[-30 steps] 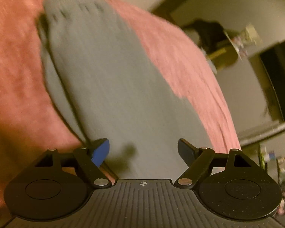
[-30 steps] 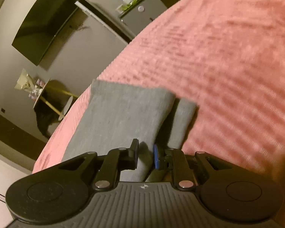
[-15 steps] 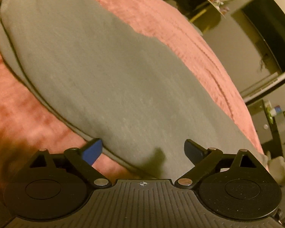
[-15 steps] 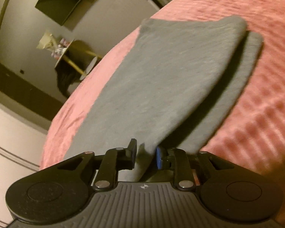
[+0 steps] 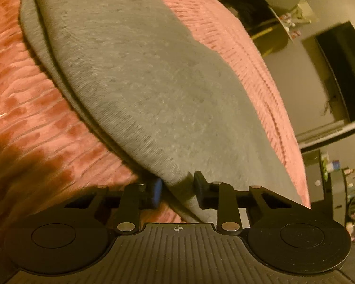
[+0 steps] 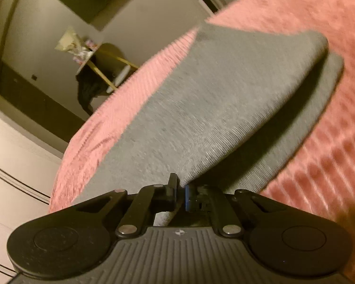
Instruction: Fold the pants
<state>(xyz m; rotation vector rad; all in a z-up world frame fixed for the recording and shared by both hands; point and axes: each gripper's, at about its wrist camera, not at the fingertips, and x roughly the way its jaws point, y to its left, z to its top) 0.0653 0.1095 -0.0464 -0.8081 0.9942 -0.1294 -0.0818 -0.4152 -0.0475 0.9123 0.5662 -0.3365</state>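
A pink ribbed bedspread (image 5: 47, 123) covered the bed and filled the left and lower left of the left wrist view; bare spread lay open beside the garment there and at the right of the right wrist view. The grey pants (image 5: 139, 90) lay on it, running from the upper left to the bottom centre, upper layer lifted off the lower along the near edge. The left tongs (image 5: 176, 188) had just been closing, with that folded edge between the pads. The right tongs (image 6: 180, 190) were pinched nearly together on the upper layer's corner. A dark screen (image 5: 340, 71) hung at the right.
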